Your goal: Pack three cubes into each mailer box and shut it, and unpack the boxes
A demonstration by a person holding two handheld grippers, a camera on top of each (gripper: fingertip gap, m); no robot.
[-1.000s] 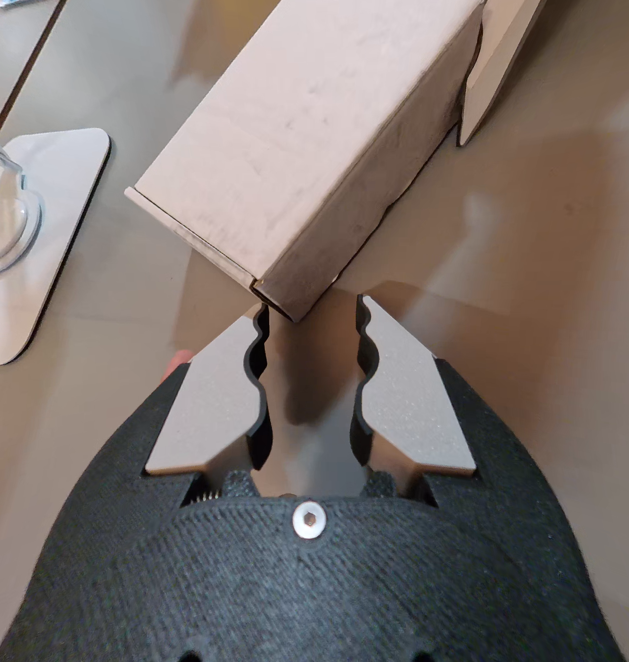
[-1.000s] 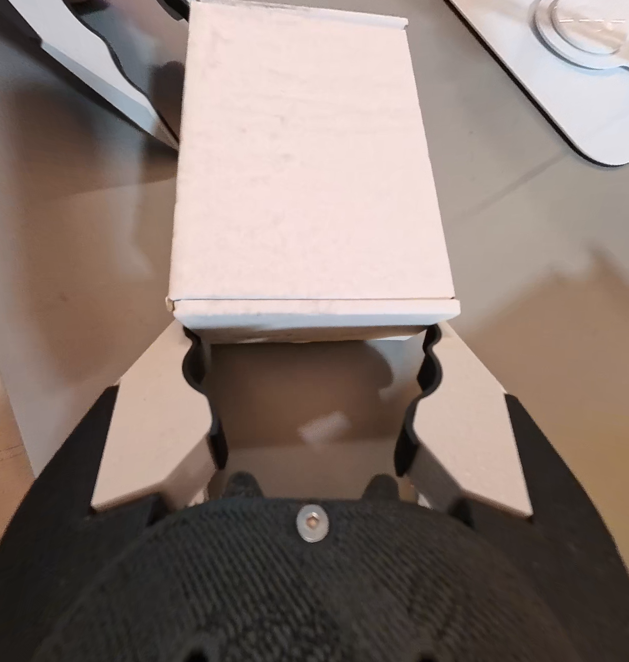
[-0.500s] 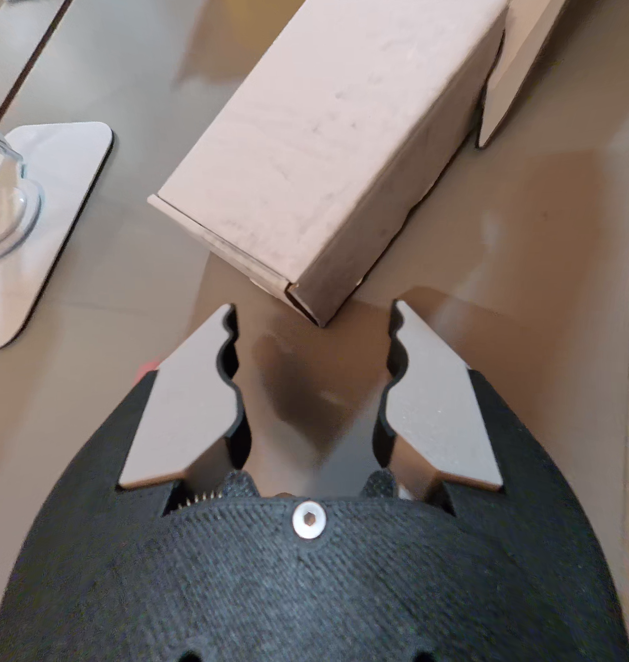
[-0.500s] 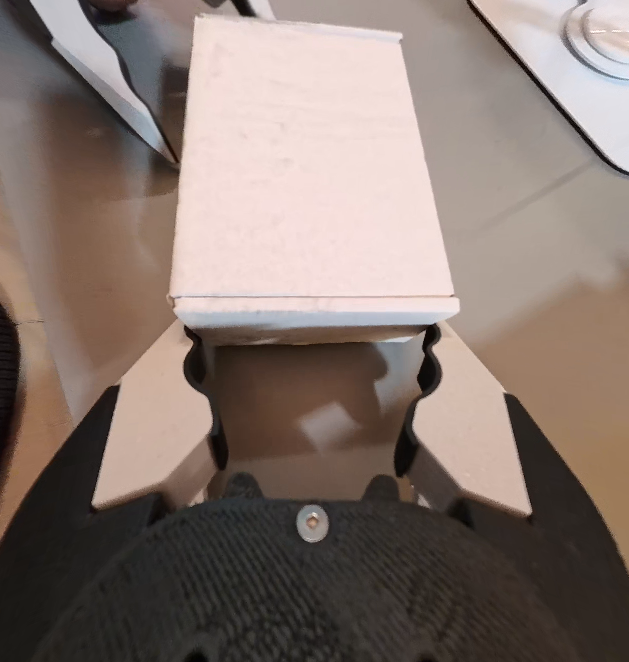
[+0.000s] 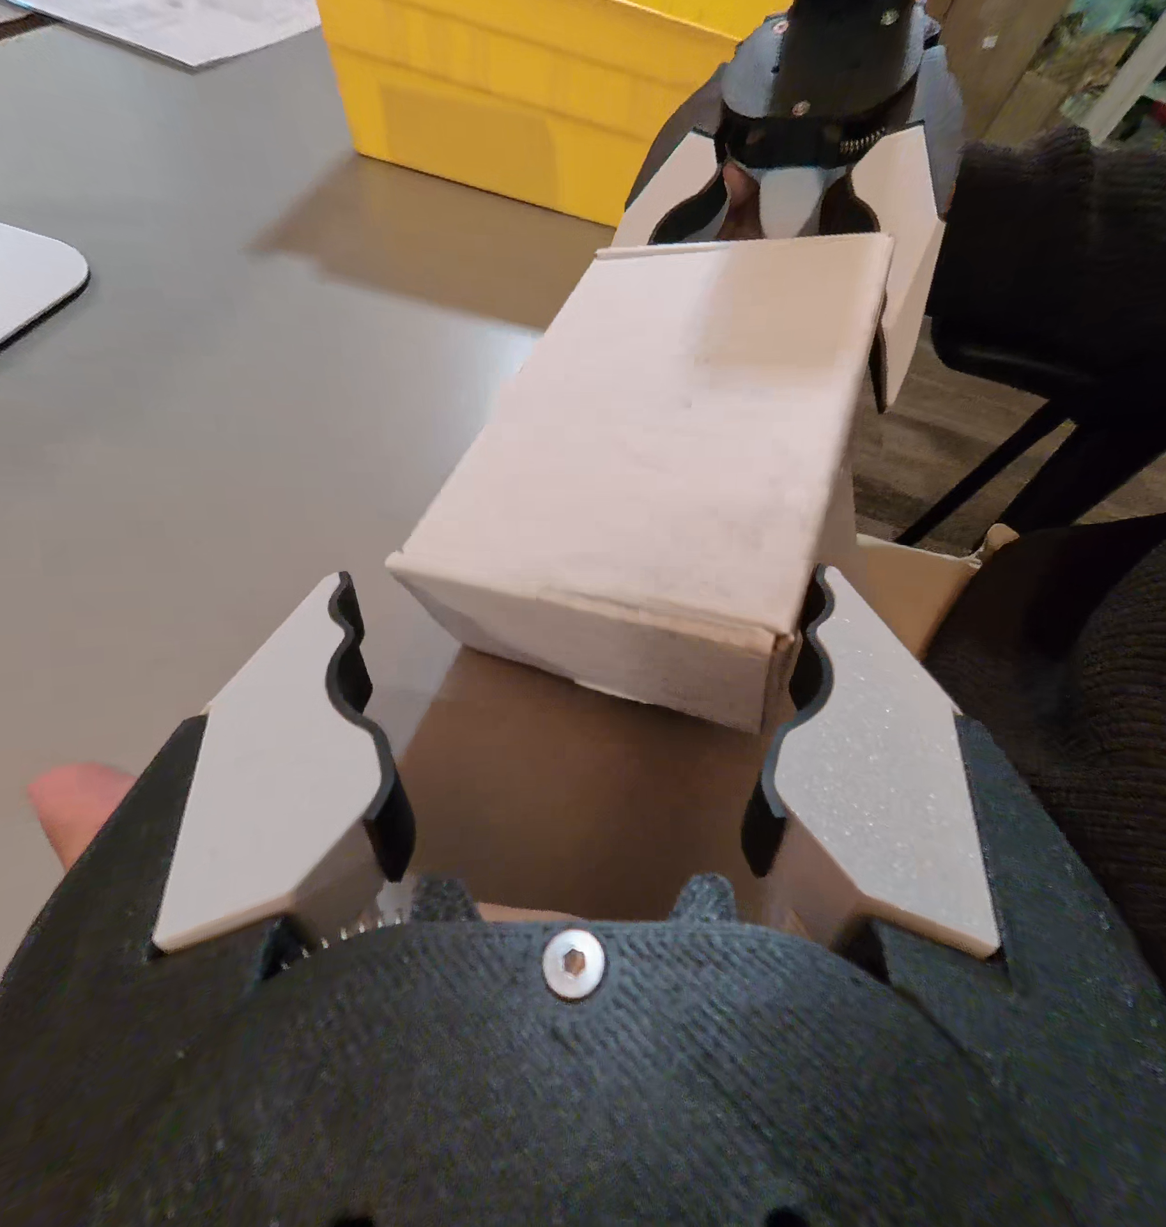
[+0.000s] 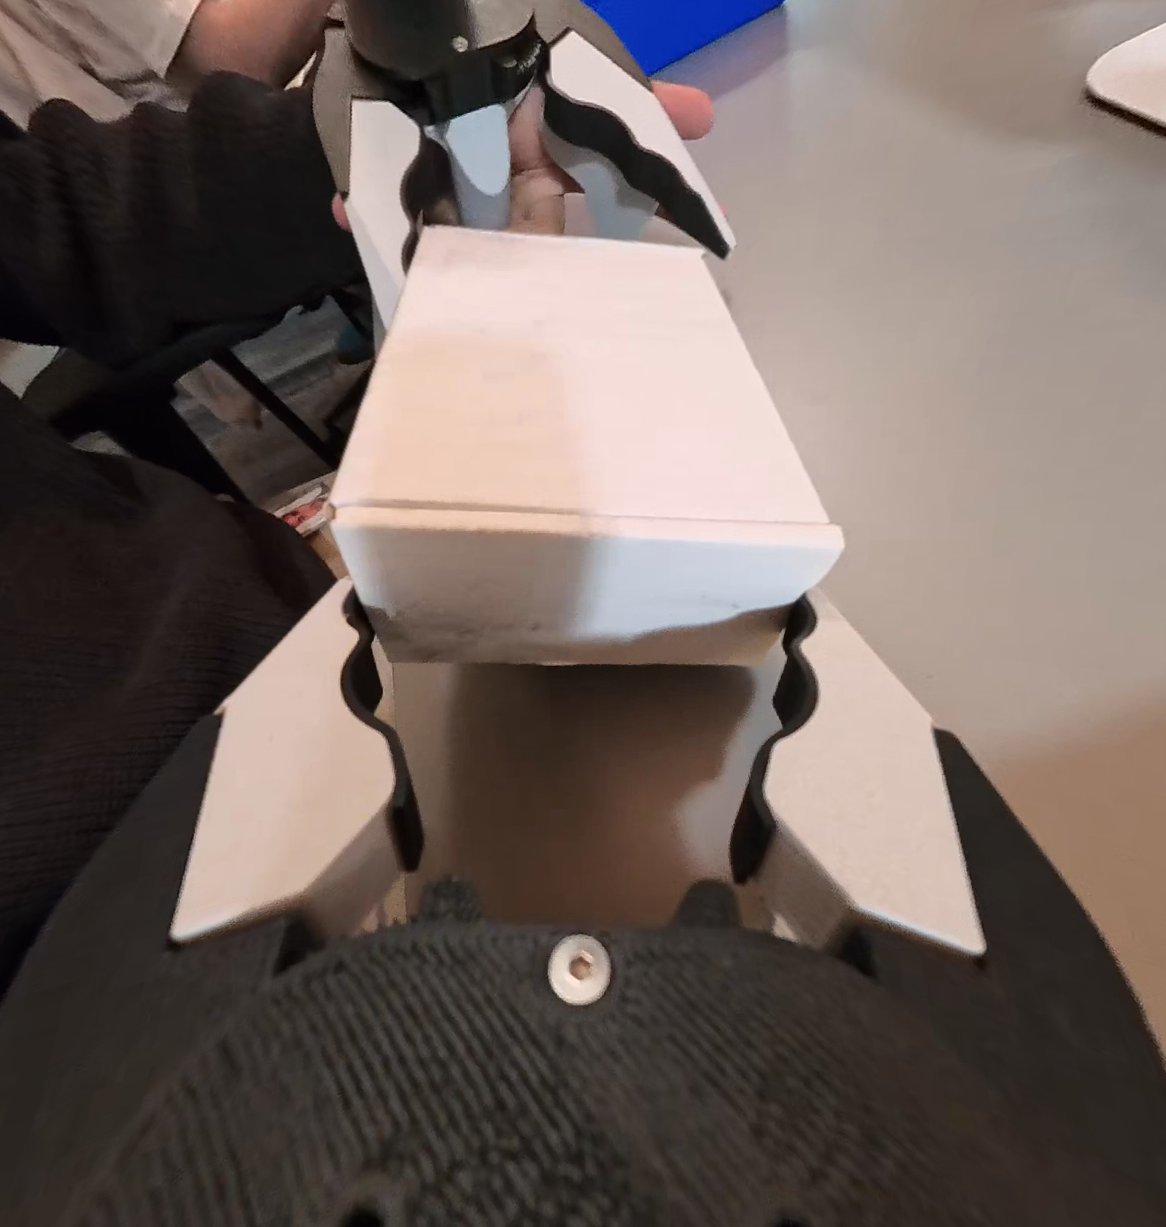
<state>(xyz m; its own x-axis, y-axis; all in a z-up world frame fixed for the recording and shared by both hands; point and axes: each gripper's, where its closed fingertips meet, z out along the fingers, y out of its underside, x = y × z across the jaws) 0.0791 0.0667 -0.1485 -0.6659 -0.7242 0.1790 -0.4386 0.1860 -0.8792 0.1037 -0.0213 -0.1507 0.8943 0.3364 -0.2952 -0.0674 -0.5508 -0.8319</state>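
A shut white mailer box (image 5: 666,431) hangs tilted a little above the grey table (image 5: 168,431), near its edge. My right gripper (image 6: 579,601) is shut on one short end of the box (image 6: 567,398), with a fingertip pressed to each side. My left gripper (image 5: 580,577) is open wide at the other short end. Its right fingertip touches the box's corner and its left fingertip stands apart. Each gripper's fingers show at the far end in the other's view (image 5: 905,265) (image 6: 673,179). No cubes are visible.
A yellow bin (image 5: 520,99) stands on the table behind the box. A white pad (image 5: 9,285) lies at the left and also shows in the right wrist view (image 6: 1151,80). An open cardboard box (image 5: 912,597) and black chair legs (image 5: 998,465) are beyond the table edge.
My left gripper opened wide and swung from the box's corner round to its short end. The box, held by my right gripper, rose and moved toward the table edge.
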